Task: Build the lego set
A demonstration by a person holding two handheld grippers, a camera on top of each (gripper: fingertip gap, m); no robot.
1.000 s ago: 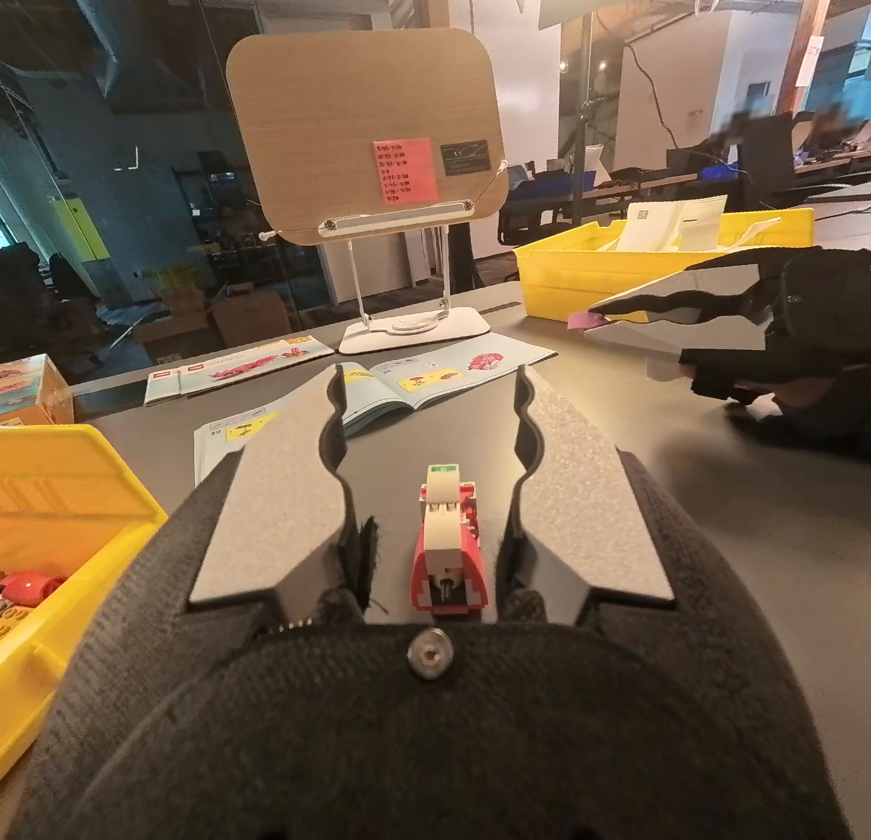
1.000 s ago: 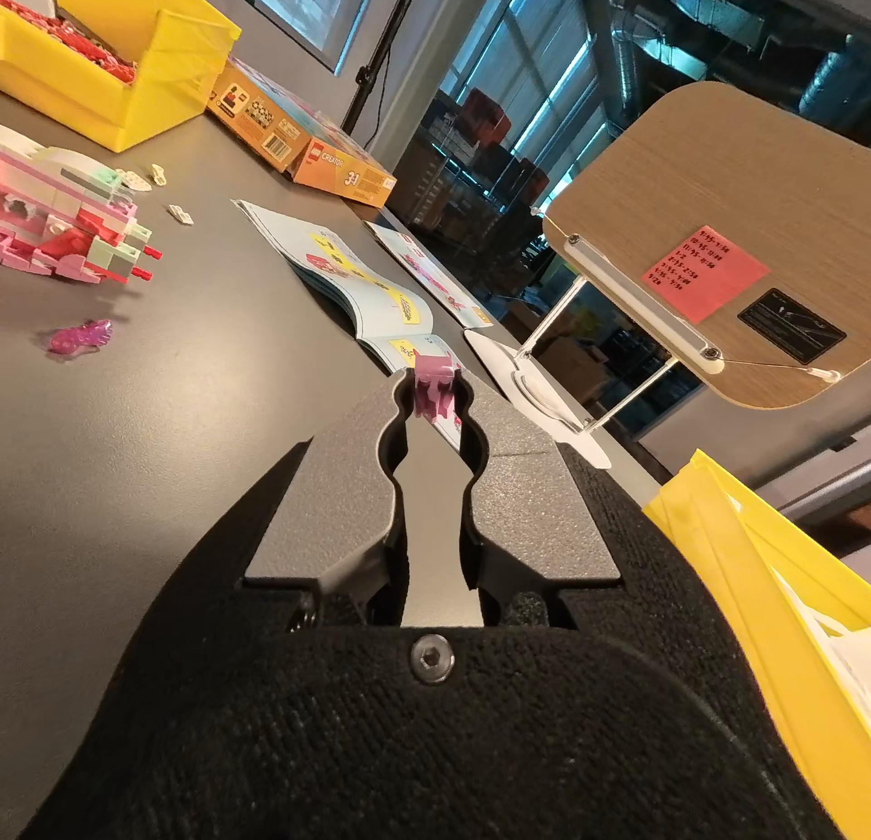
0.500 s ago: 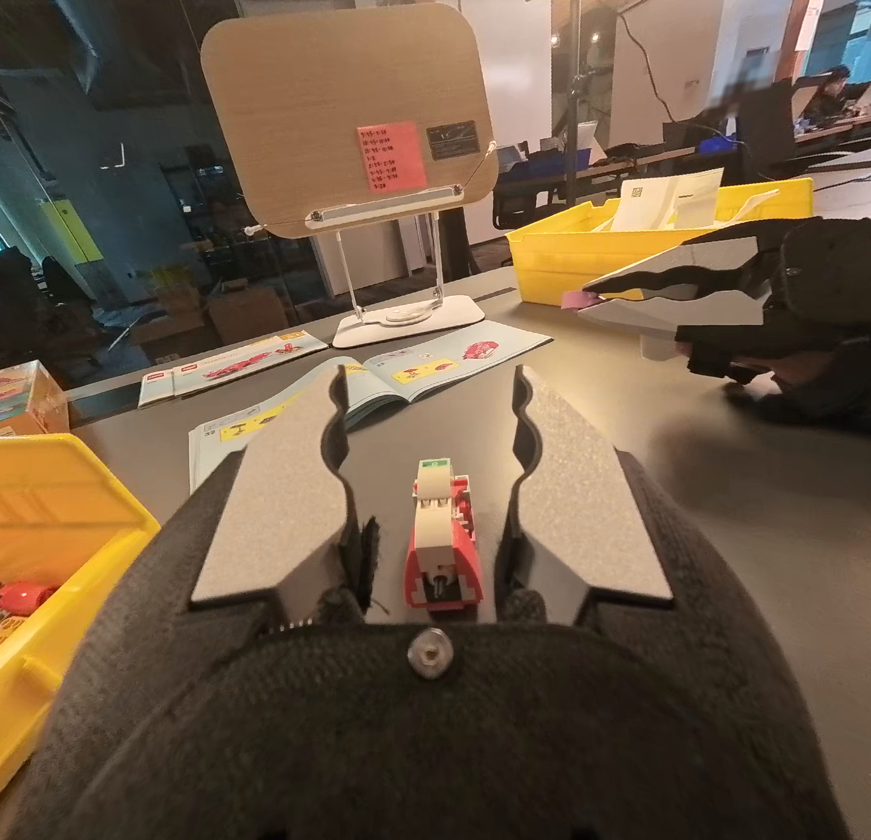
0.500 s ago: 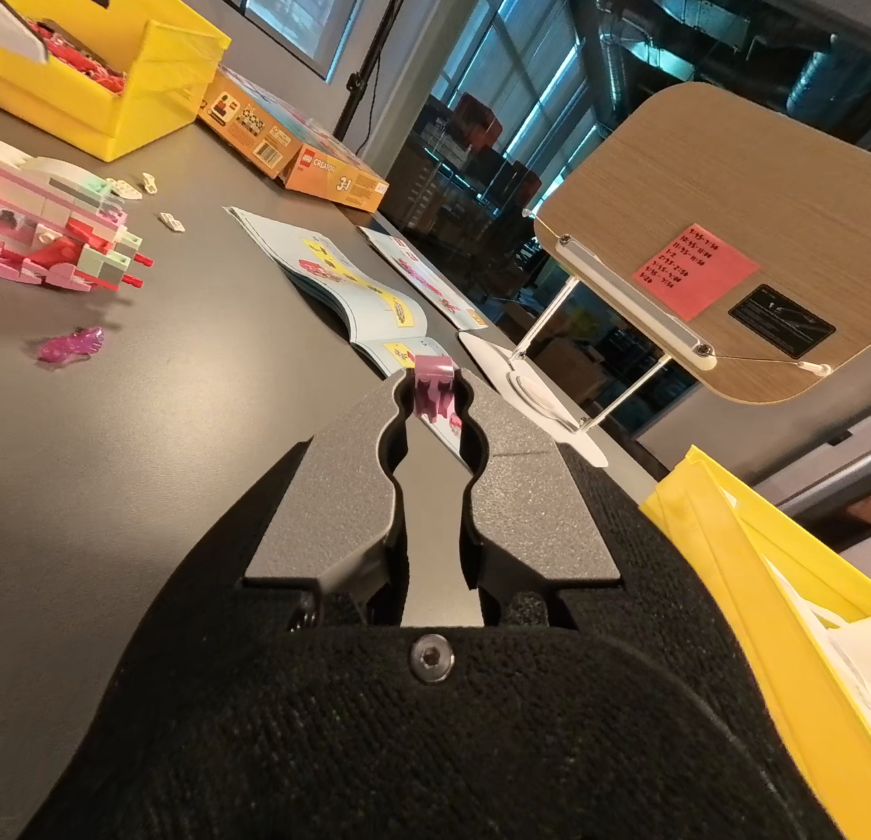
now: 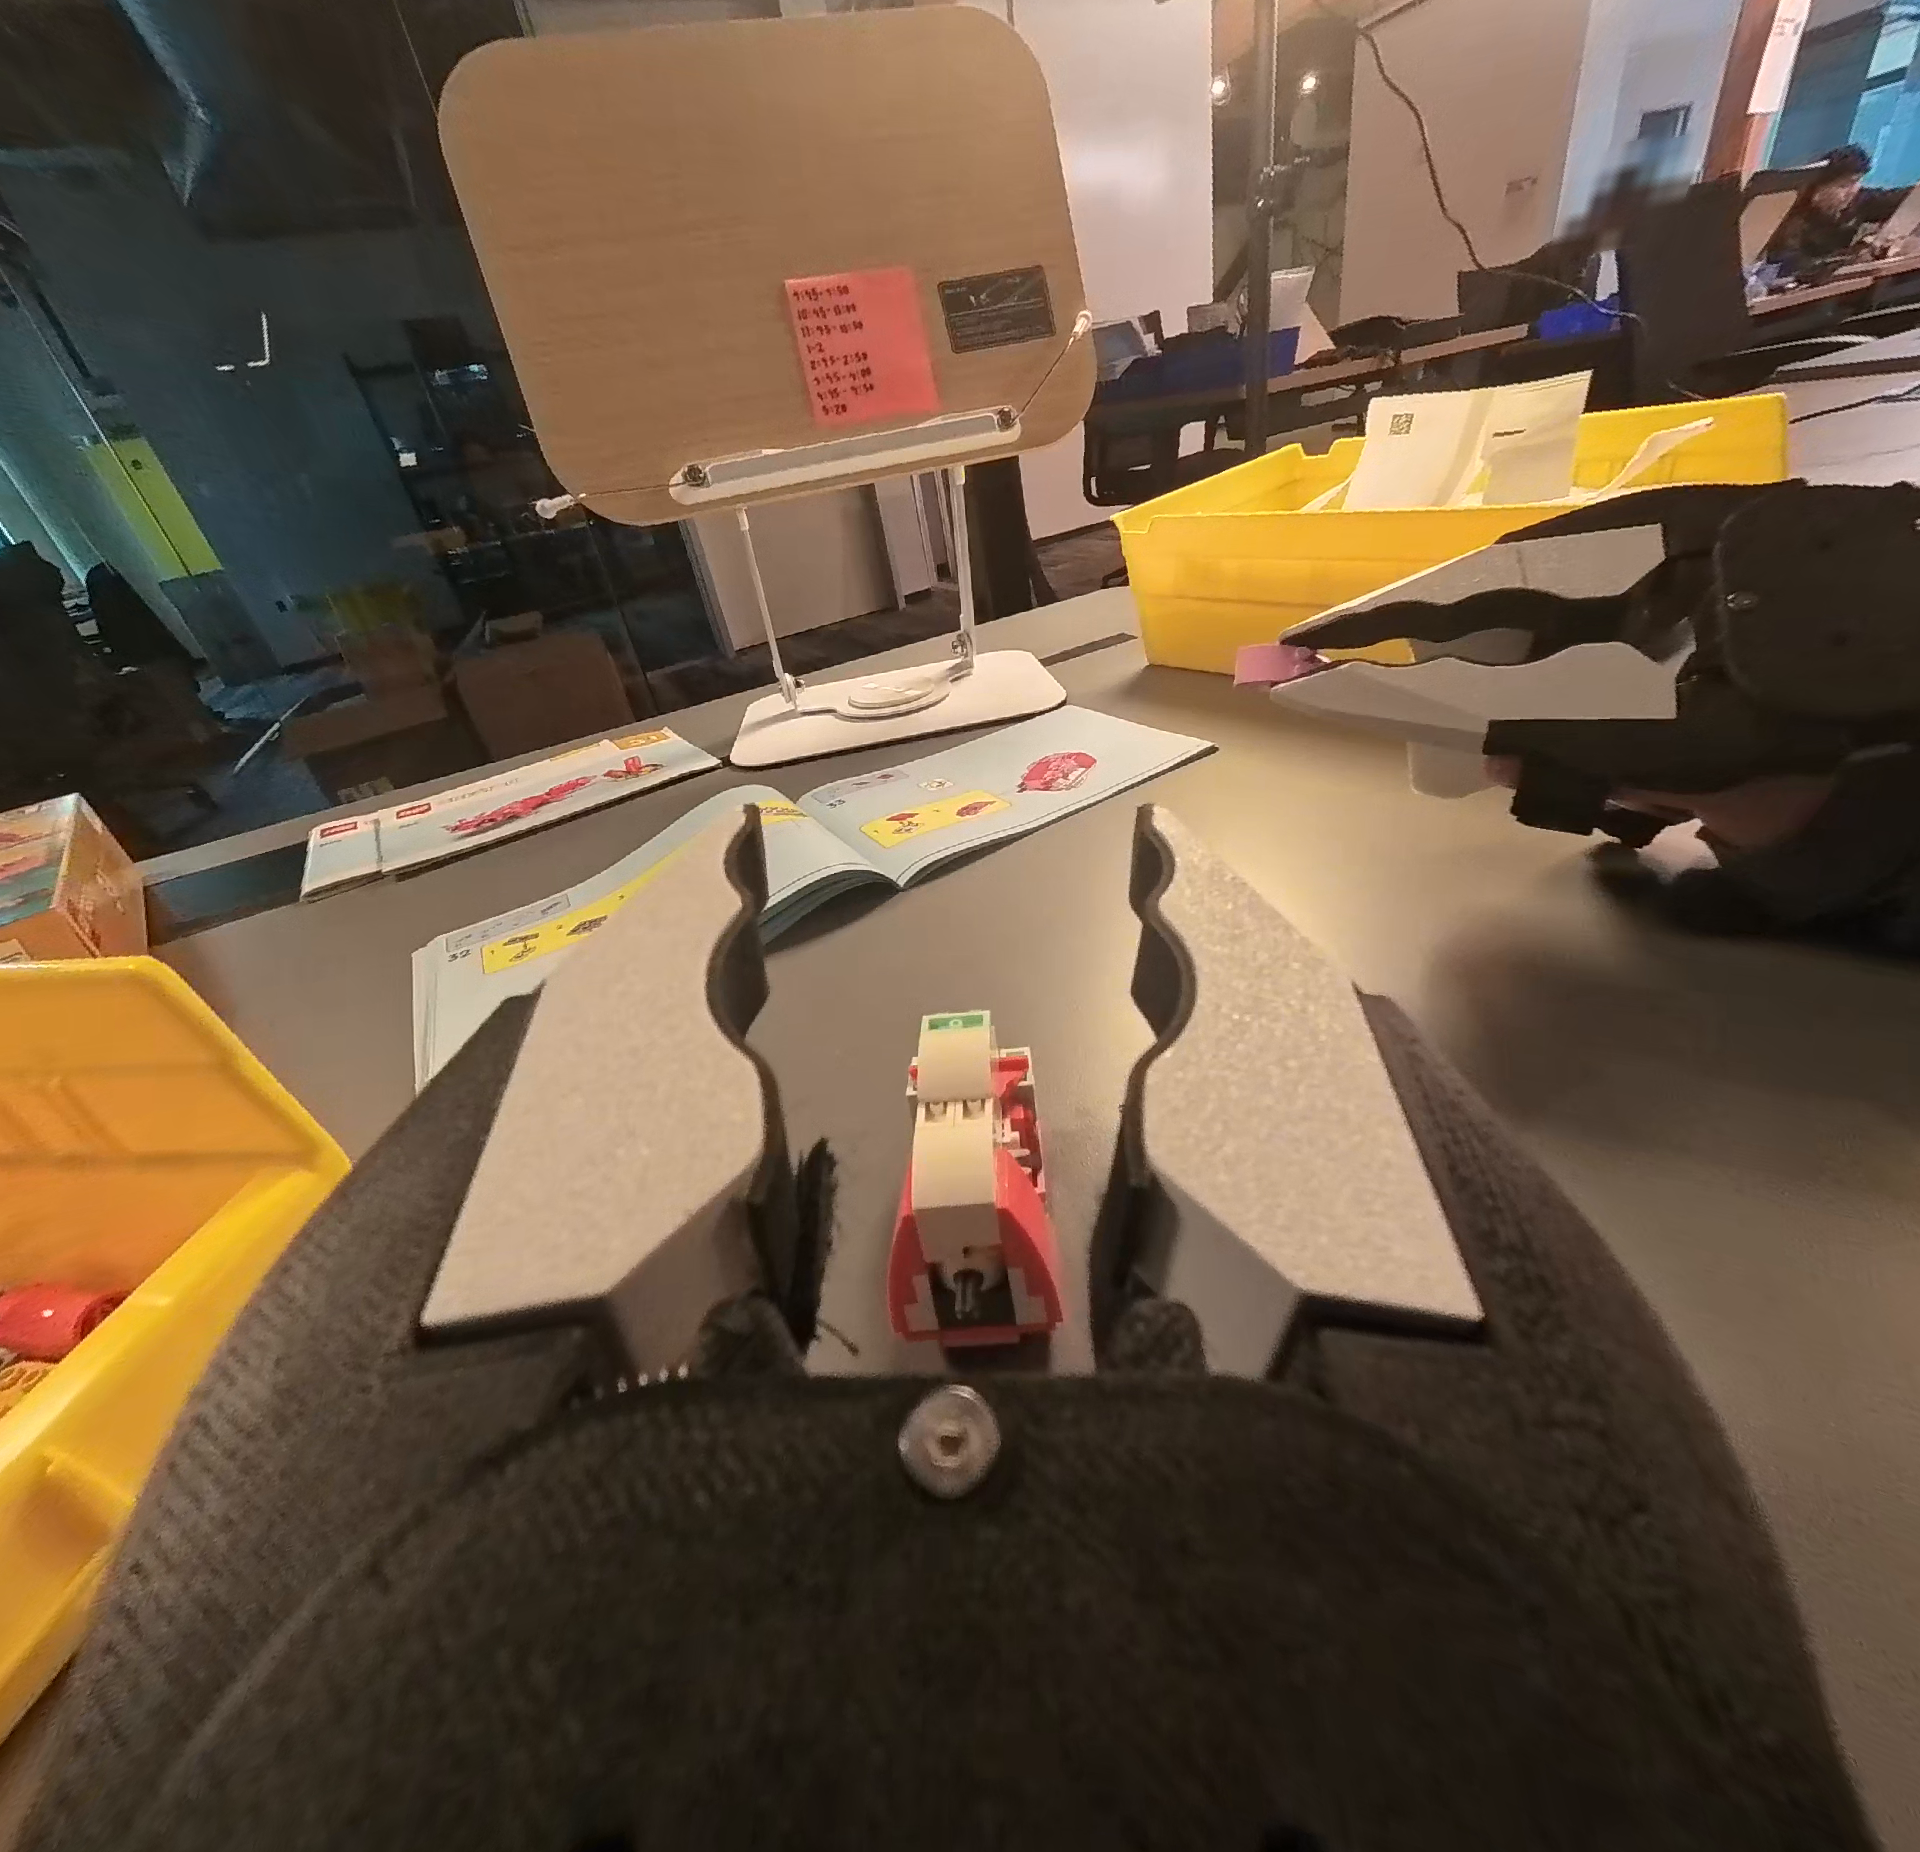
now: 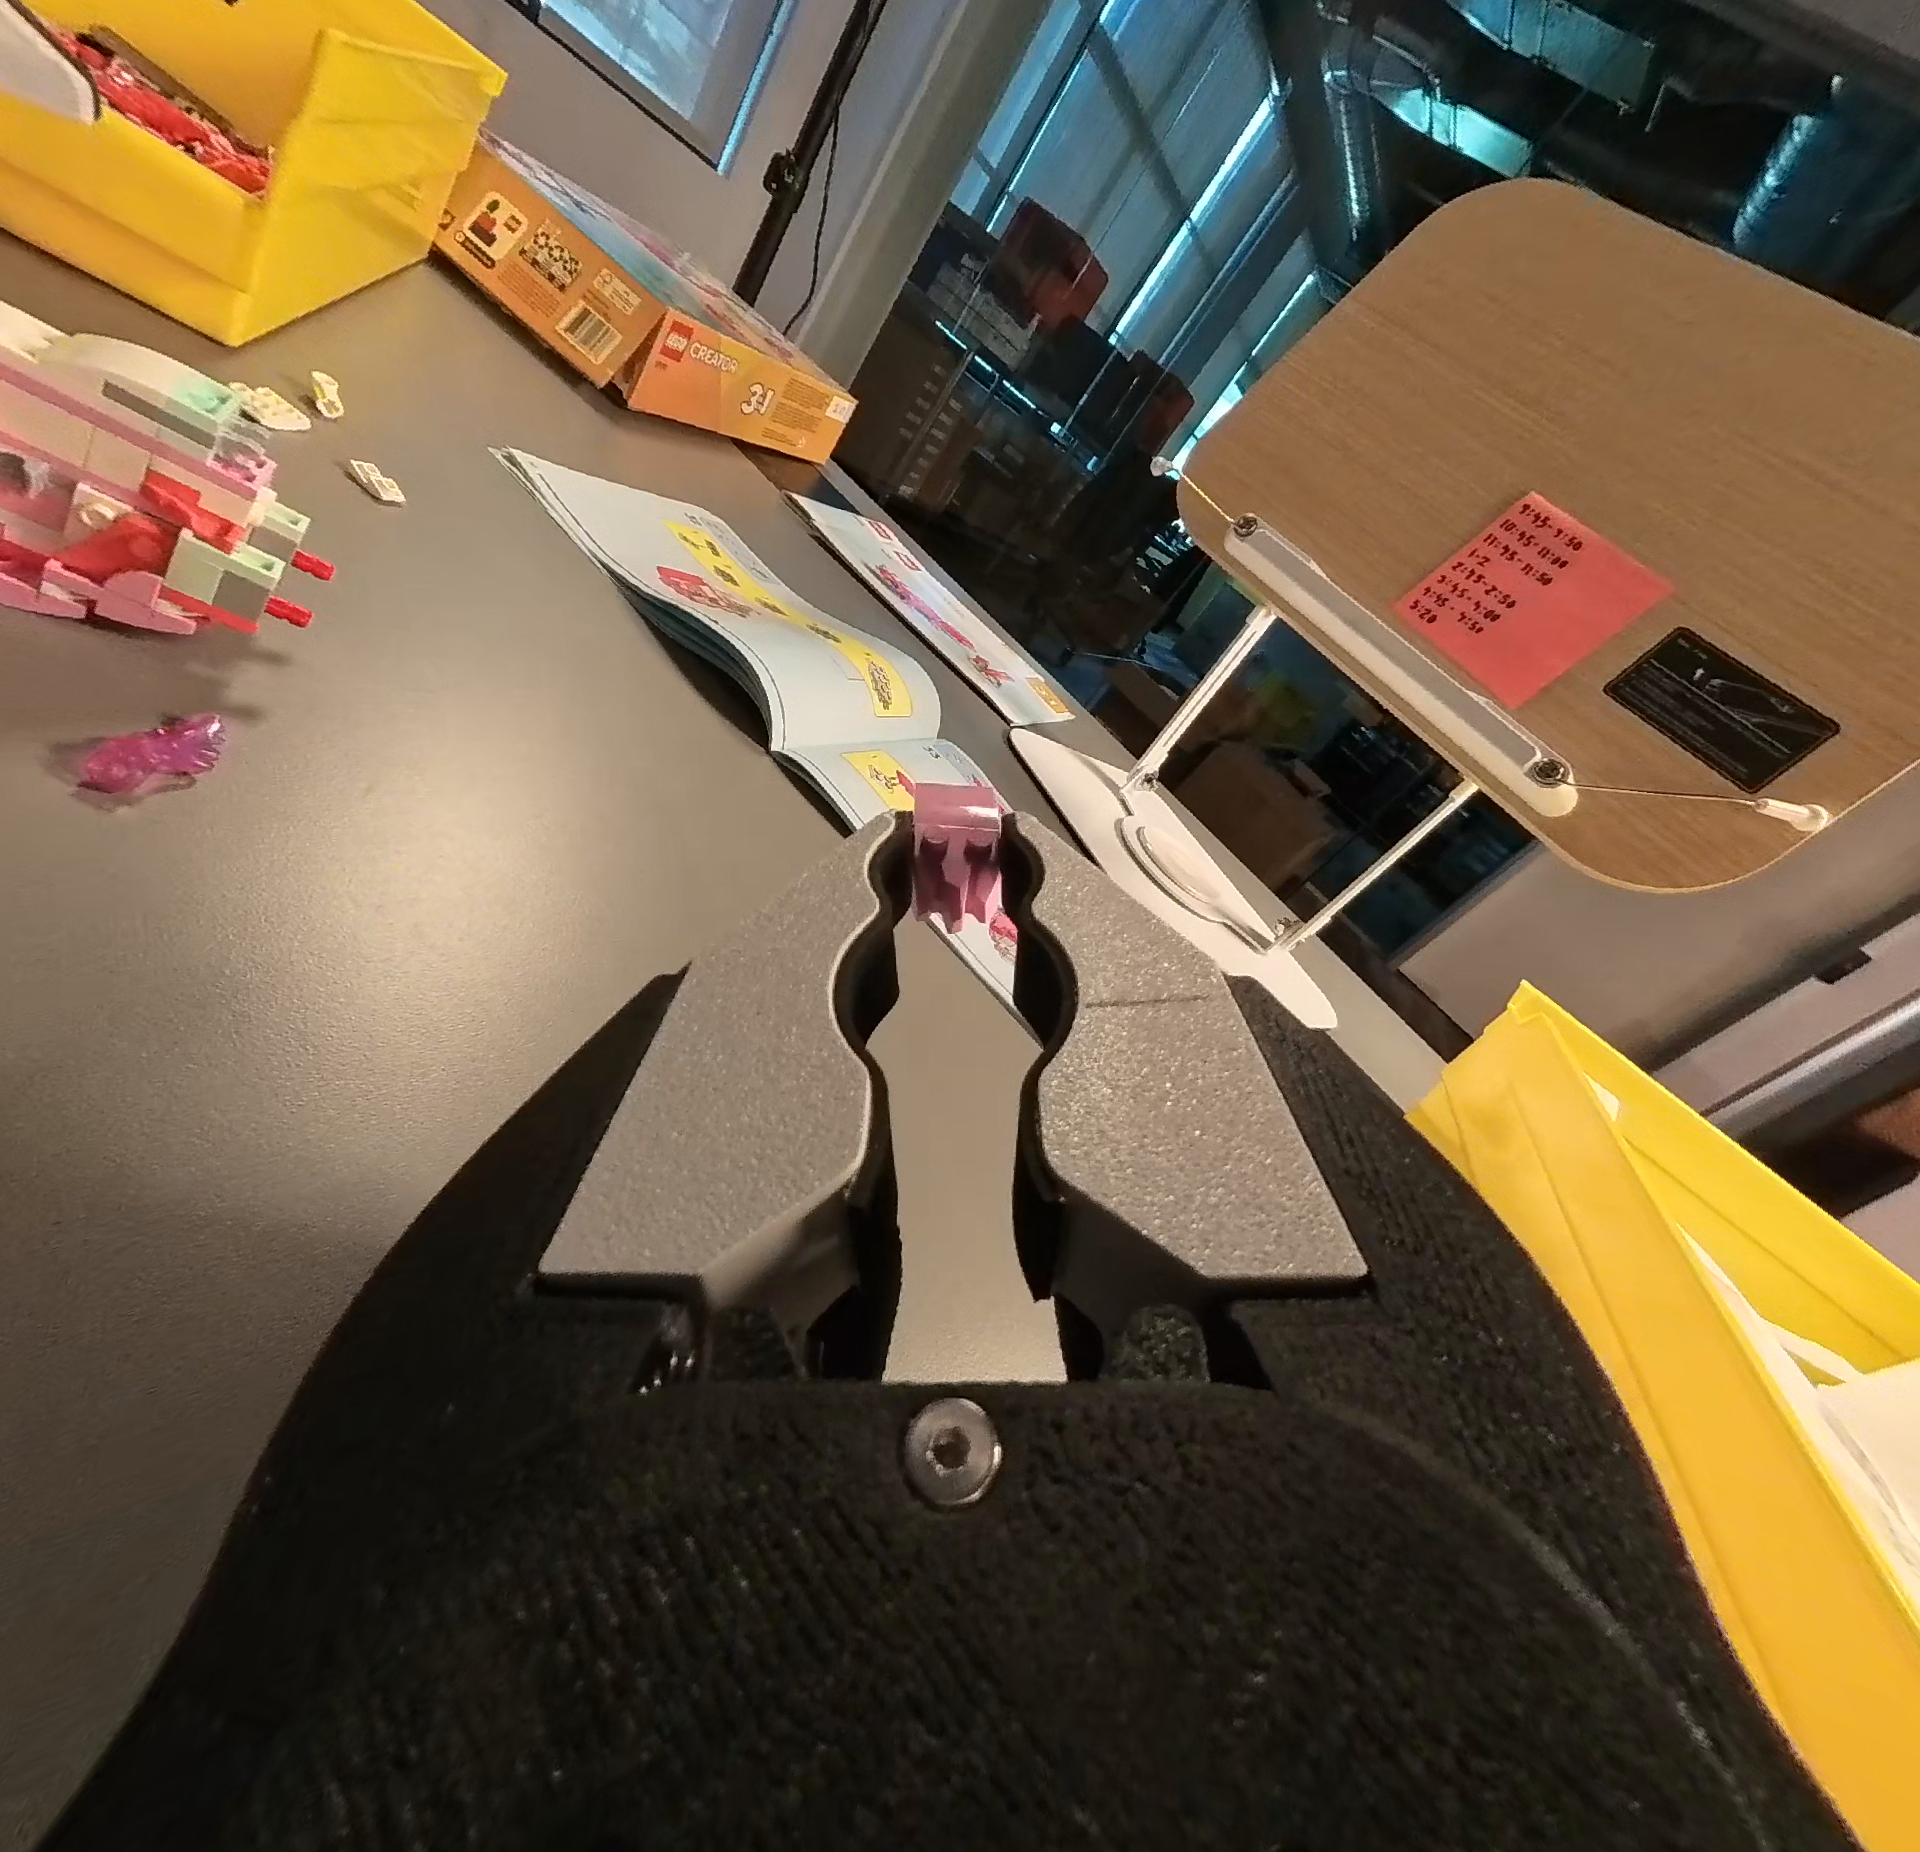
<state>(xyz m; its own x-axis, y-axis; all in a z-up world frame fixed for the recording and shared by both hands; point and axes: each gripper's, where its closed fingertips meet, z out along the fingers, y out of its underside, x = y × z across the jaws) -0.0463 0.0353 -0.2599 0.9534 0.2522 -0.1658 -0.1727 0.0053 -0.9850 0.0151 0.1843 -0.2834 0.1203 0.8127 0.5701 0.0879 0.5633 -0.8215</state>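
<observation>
My left gripper (image 5: 945,826) is open wide. A small red and white brick build (image 5: 971,1179) lies on the dark table (image 5: 1351,1023) in the gap between its fingers, and neither pad touches it. My right gripper (image 6: 954,836) is shut on a small pink brick (image 6: 956,857), pinched at the fingertips and held above the table. The left wrist view shows the right gripper (image 5: 1283,664) at the right with the pink brick (image 5: 1270,664) sticking out of its tips. A pink, red and white brick build (image 6: 135,514) lies at the left of the right wrist view.
An open instruction booklet (image 5: 935,815) and a closed one (image 5: 499,815) lie ahead, with a wooden book stand (image 5: 758,244) behind them. Yellow bins stand at the left (image 5: 135,1179) and right (image 5: 1247,576). A translucent magenta piece (image 6: 156,753), small white pieces (image 6: 376,480) and an orange box (image 6: 644,327) lie on the table. Between my left fingertips and the translucent magenta piece (image 6: 156,753) there is roughly 10 centimetres.
Both views have shifted only slightly. The left gripper stays open around the red and white build, and the right gripper keeps its hold on the pink brick.
</observation>
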